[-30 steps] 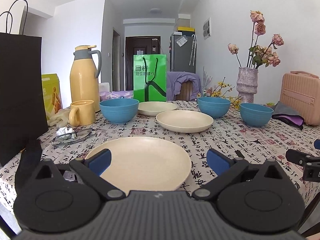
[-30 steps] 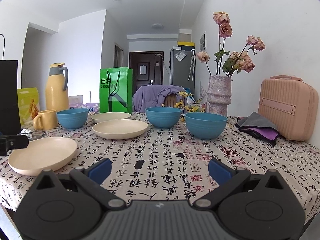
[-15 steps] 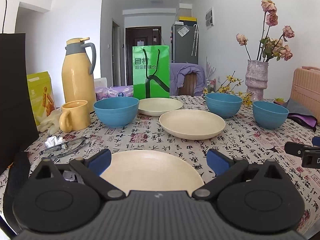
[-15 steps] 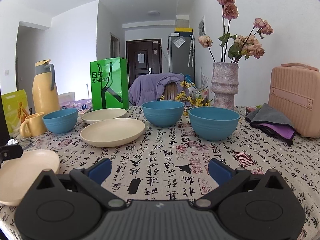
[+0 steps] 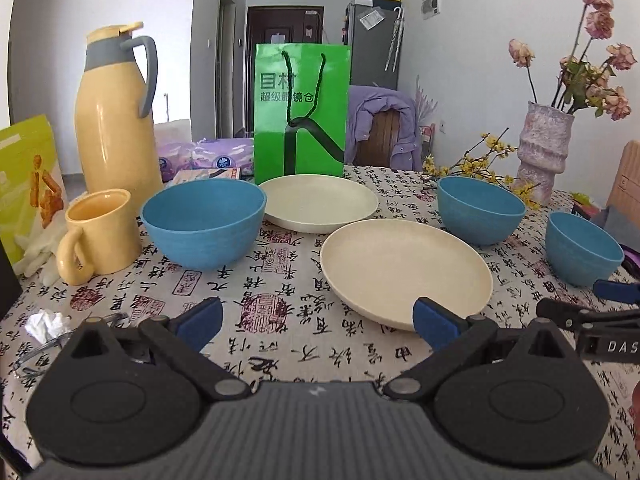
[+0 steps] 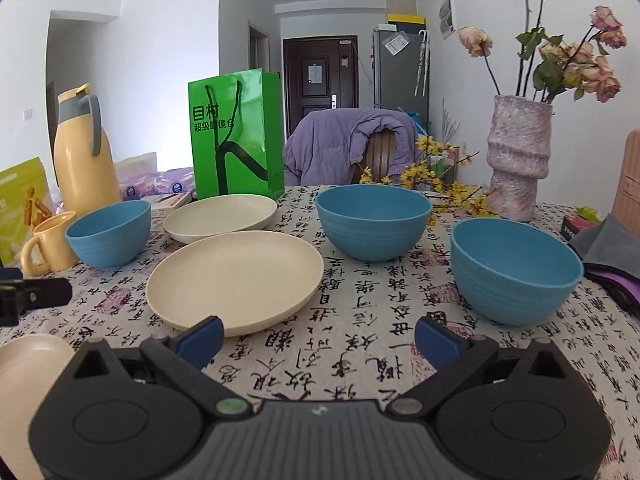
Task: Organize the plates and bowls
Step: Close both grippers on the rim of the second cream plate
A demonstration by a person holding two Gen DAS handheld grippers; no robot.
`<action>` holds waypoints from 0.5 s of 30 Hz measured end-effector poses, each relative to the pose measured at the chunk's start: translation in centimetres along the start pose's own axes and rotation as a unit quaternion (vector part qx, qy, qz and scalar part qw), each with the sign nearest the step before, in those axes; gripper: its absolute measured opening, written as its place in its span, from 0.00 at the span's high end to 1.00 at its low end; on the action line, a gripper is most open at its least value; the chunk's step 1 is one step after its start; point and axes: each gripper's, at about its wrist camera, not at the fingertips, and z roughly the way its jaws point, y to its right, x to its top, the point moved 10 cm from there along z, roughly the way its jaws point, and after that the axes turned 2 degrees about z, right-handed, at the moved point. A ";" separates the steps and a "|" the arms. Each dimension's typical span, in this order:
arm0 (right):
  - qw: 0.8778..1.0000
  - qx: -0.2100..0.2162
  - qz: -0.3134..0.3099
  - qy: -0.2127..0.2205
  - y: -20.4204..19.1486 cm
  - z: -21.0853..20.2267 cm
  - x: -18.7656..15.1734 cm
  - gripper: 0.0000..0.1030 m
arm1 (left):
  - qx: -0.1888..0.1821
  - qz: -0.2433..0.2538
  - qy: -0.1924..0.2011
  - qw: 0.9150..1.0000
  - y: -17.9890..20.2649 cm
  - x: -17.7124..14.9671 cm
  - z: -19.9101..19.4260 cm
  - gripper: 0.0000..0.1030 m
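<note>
Three cream plates and three blue bowls stand on the patterned tablecloth. In the left wrist view a middle plate (image 5: 404, 270) lies just ahead of my open, empty left gripper (image 5: 318, 322), a far plate (image 5: 320, 202) behind it, a left bowl (image 5: 204, 222), a middle bowl (image 5: 480, 210) and a right bowl (image 5: 582, 248). In the right wrist view my open, empty right gripper (image 6: 318, 338) faces the middle plate (image 6: 236, 280), the middle bowl (image 6: 374, 220) and the right bowl (image 6: 516, 270). The near plate (image 6: 28, 360) shows at lower left.
A yellow mug (image 5: 98, 234), a yellow thermos (image 5: 116, 116), a green paper bag (image 5: 300, 114) and a snack box (image 5: 28, 184) stand left and back. A vase of flowers (image 6: 518, 160) and grey and purple cloths (image 6: 612, 248) are at the right. Glasses (image 5: 44, 344) lie near left.
Both grippers have moved forward over the table. The near plate has slid out of the left view beneath the gripper, and the middle plate and bowls now loom closer.
</note>
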 end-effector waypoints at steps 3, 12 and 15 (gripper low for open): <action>1.000 0.010 0.007 -0.027 -0.2 3.3 0.7 0.07 | -0.017 -0.017 -0.028 0.999 -0.2 1.2 3.3 0.01; 0.997 0.022 0.020 -0.066 -0.9 10.3 1.7 0.22 | -0.025 -0.010 -0.095 0.995 0.3 1.4 11.3 0.40; 0.997 0.016 0.026 -0.068 -0.6 11.6 1.9 0.34 | -0.027 -0.014 -0.103 0.994 0.3 1.2 12.8 0.51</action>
